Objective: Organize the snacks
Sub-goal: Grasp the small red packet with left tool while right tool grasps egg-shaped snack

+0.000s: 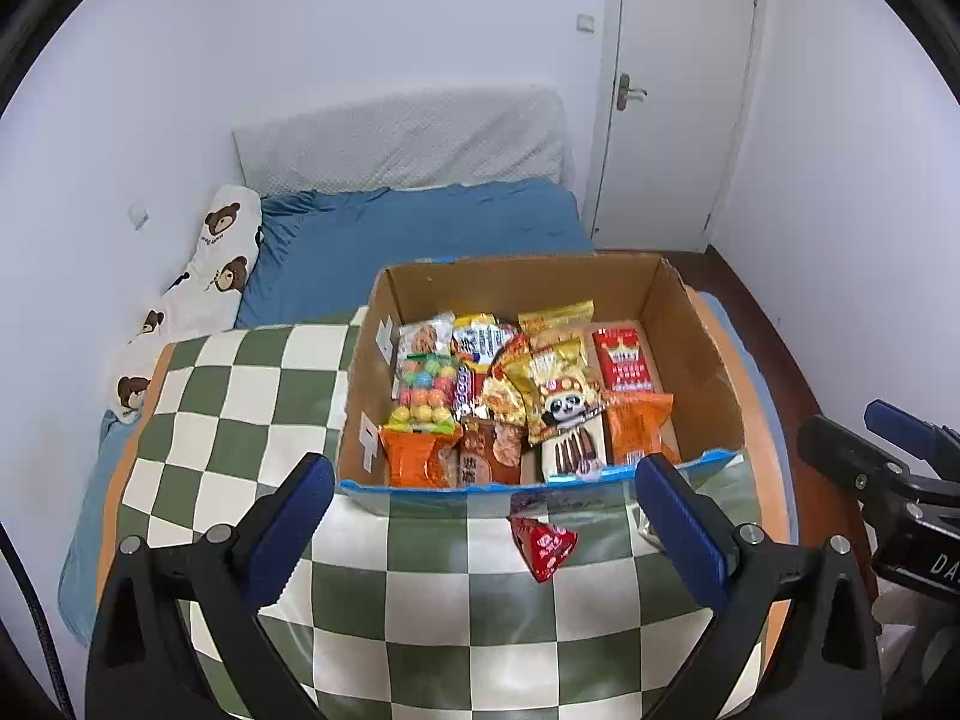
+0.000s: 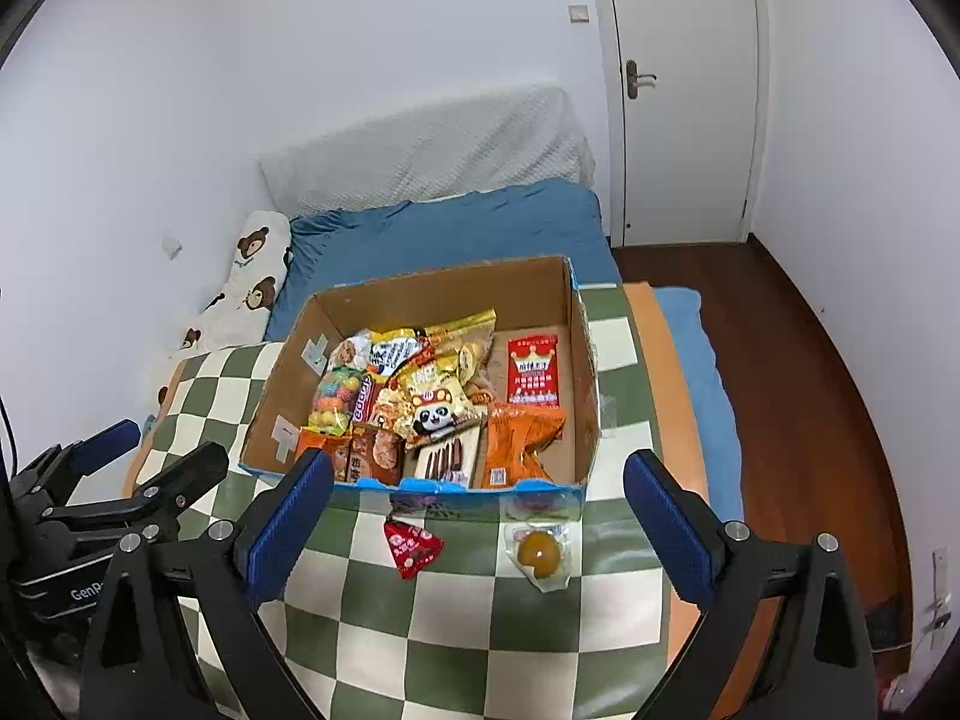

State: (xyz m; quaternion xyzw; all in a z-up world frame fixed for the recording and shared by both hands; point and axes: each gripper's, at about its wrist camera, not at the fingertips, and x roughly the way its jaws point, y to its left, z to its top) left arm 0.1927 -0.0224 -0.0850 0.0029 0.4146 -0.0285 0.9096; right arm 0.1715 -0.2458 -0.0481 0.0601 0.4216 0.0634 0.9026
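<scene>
The small red triangular snack packet (image 2: 413, 547) lies loose on the green-and-white checked cloth (image 2: 384, 630), just ahead between my right gripper (image 2: 477, 525) fingers; the clear-wrapped amber sweet (image 2: 539, 552) sits beside it. Both grippers, left (image 1: 485, 525) too, gape empty. Beyond stands the crowded cardboard box (image 2: 576, 360). Pinching cloth with the thin packet could drag the box.

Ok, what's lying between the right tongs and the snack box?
Two loose snacks on the checkered cloth: a red triangular packet and a clear-wrapped amber sweet, before the box; right wrist view.
</scene>
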